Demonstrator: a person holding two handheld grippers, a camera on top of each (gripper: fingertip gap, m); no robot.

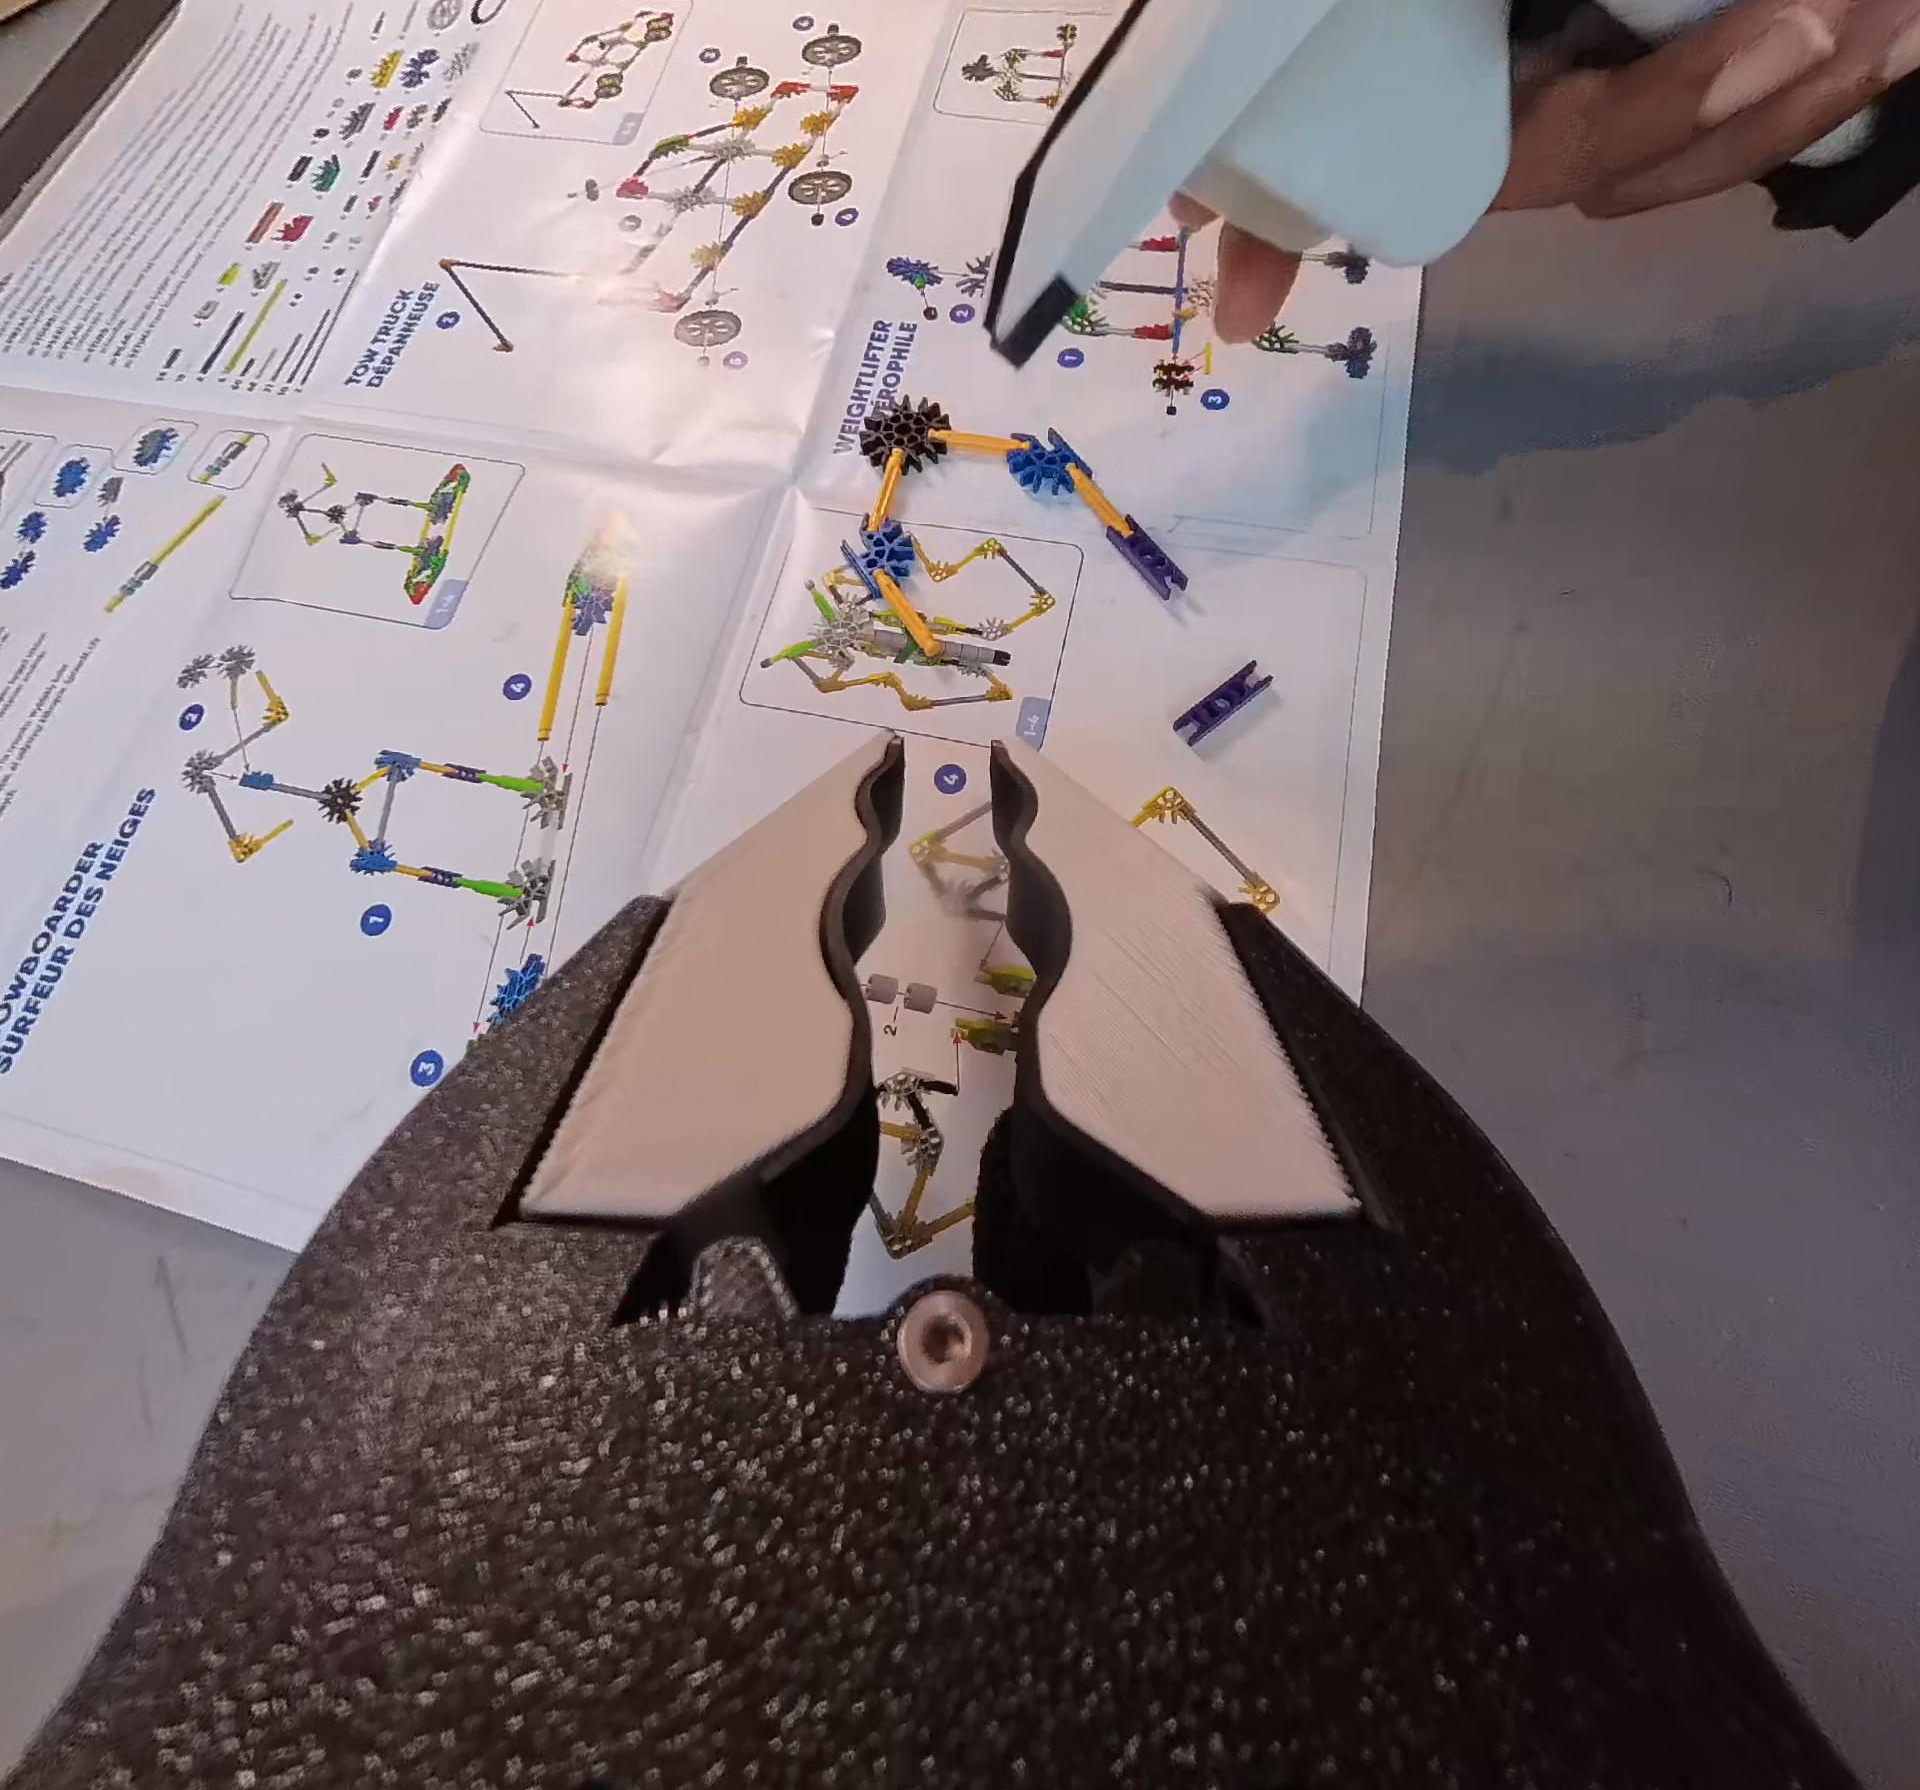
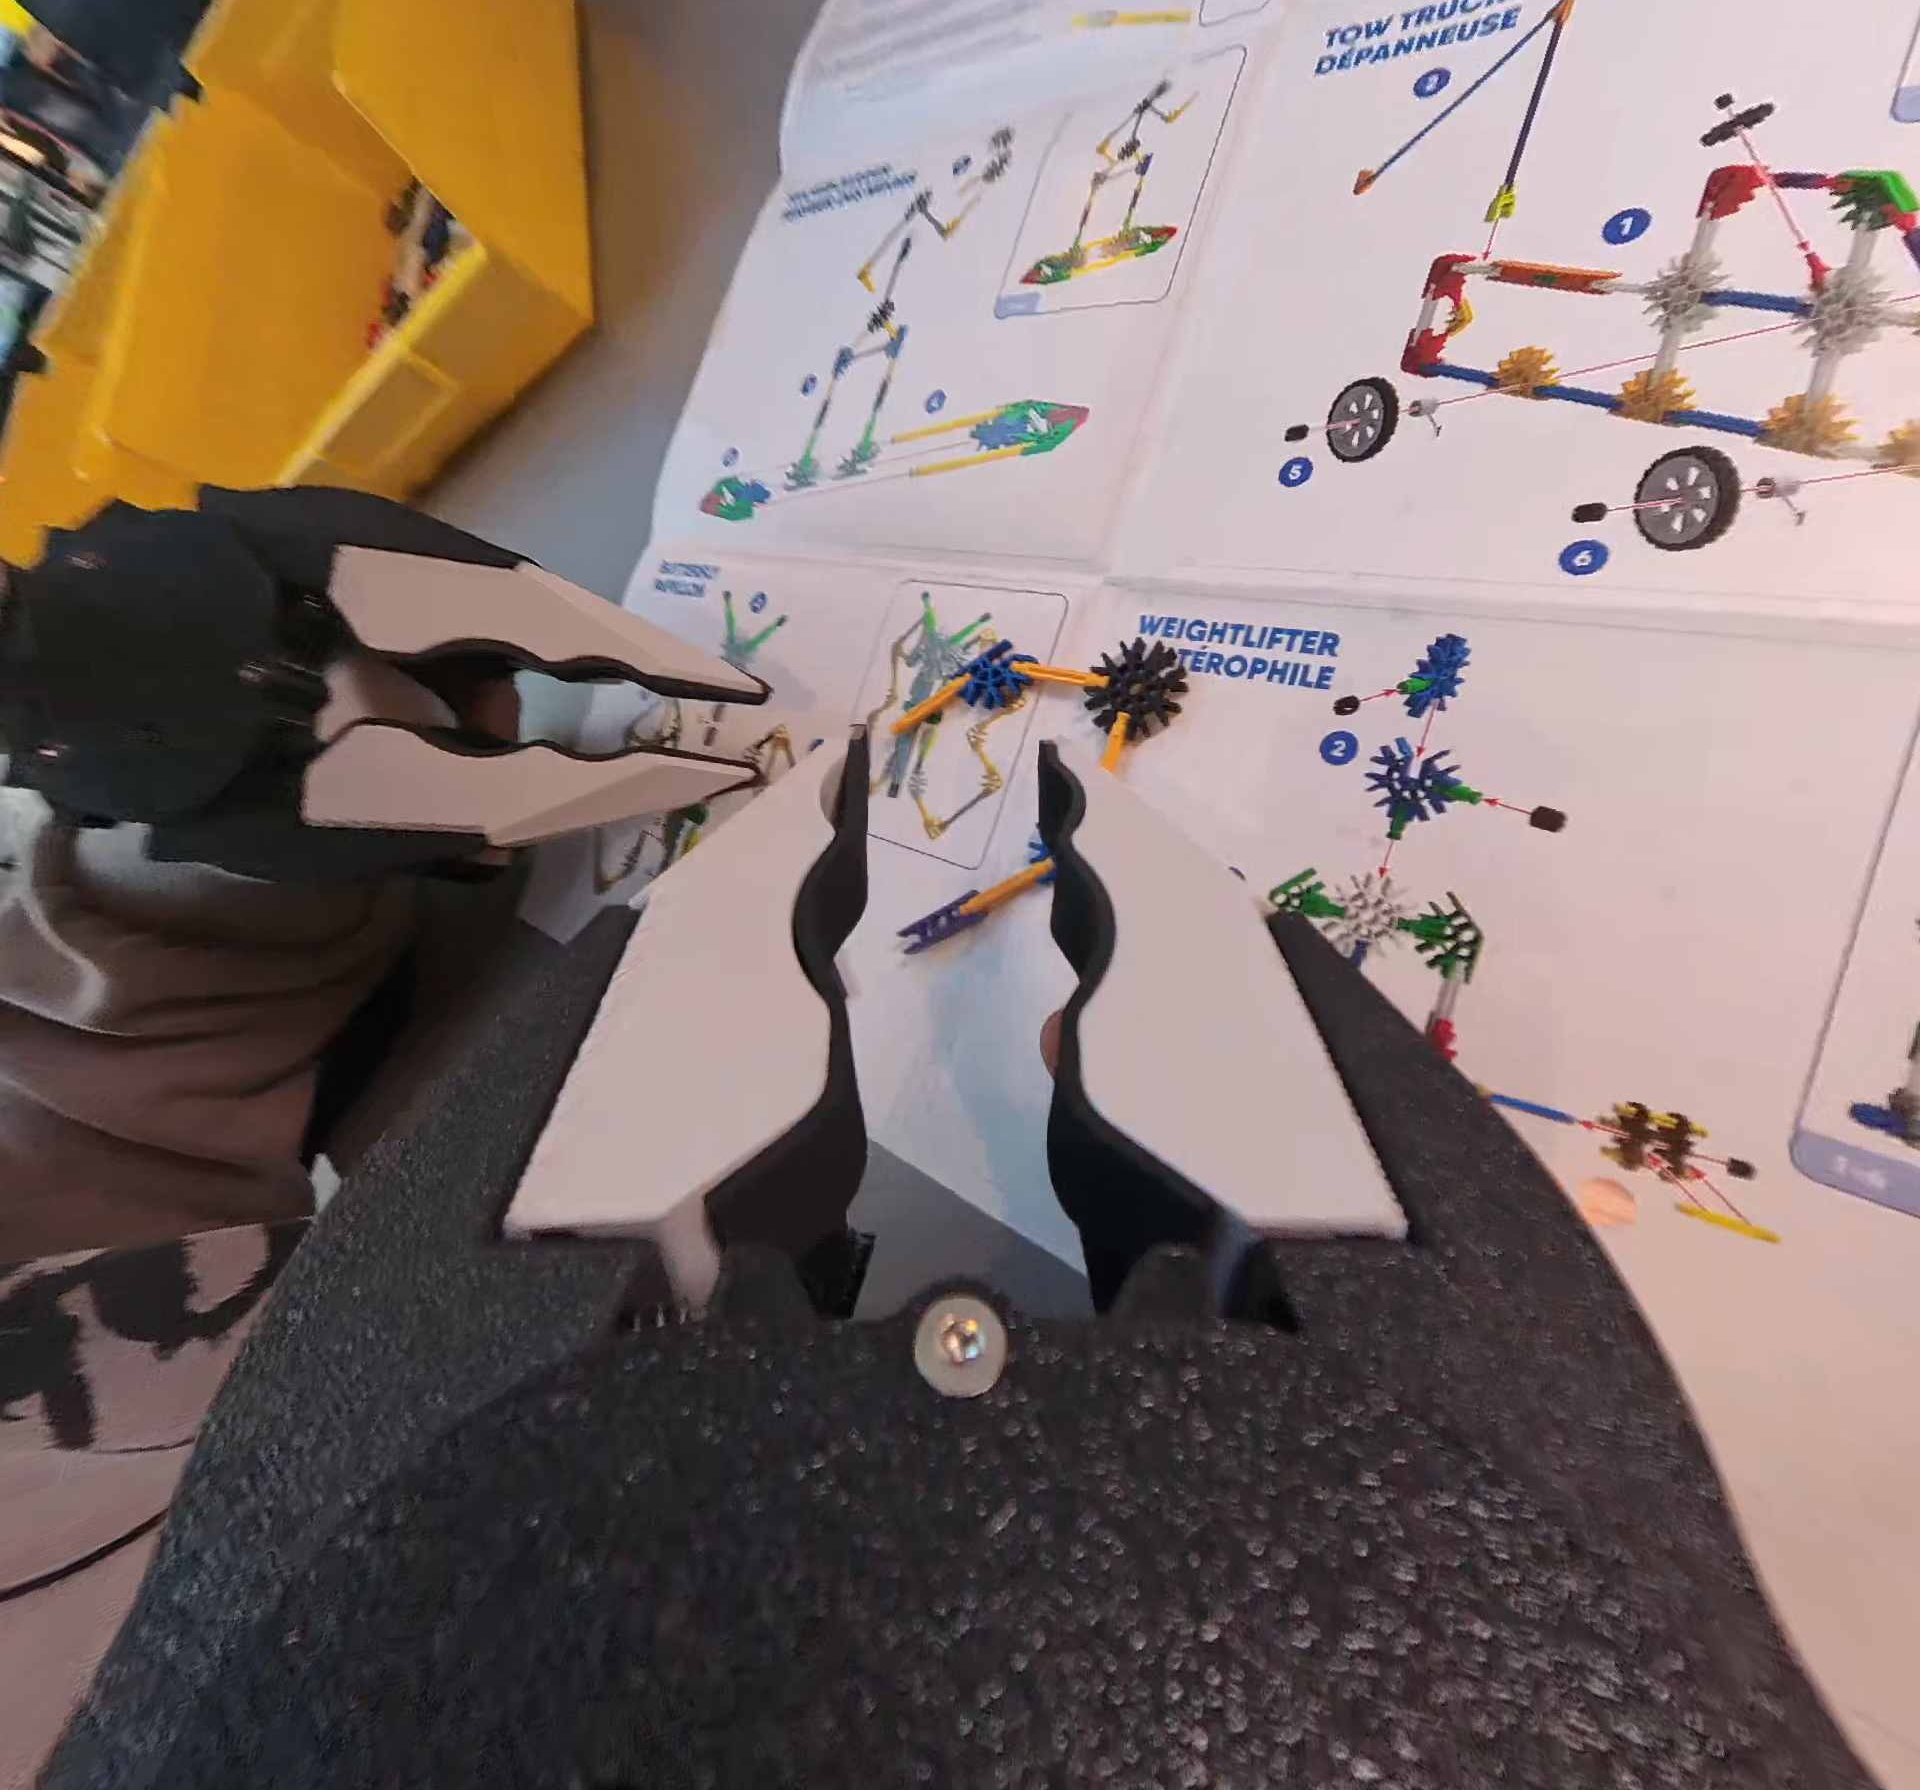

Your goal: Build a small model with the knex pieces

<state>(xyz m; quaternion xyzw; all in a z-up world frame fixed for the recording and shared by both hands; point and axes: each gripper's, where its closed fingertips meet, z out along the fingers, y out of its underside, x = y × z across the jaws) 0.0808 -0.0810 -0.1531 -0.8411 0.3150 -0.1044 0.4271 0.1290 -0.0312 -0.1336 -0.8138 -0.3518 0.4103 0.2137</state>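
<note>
Left claw (image 1: 943, 753) released, empty, over the sheet (image 1: 644, 452). Loose purple clip (image 1: 1224, 701) just ahead to its right; rod chain (image 1: 987, 493) further ahead. Right claw (image 2: 951, 753) spread, empty, chain's purple end (image 2: 940, 919) between its jaws, black hub (image 2: 1135, 686) just beyond. Yellow bin (image 2: 364, 213) far left. Risks: a skewed pinch popping rods out of hubs; claws near each other, could collide; sheet could slide.

Large white printed instruction sheet (image 1: 665, 452) cut off at frame edges; yellow plastic bin (image 2: 312, 286) contents blurred, indistinct; blue connector partly behind right finger.
</note>
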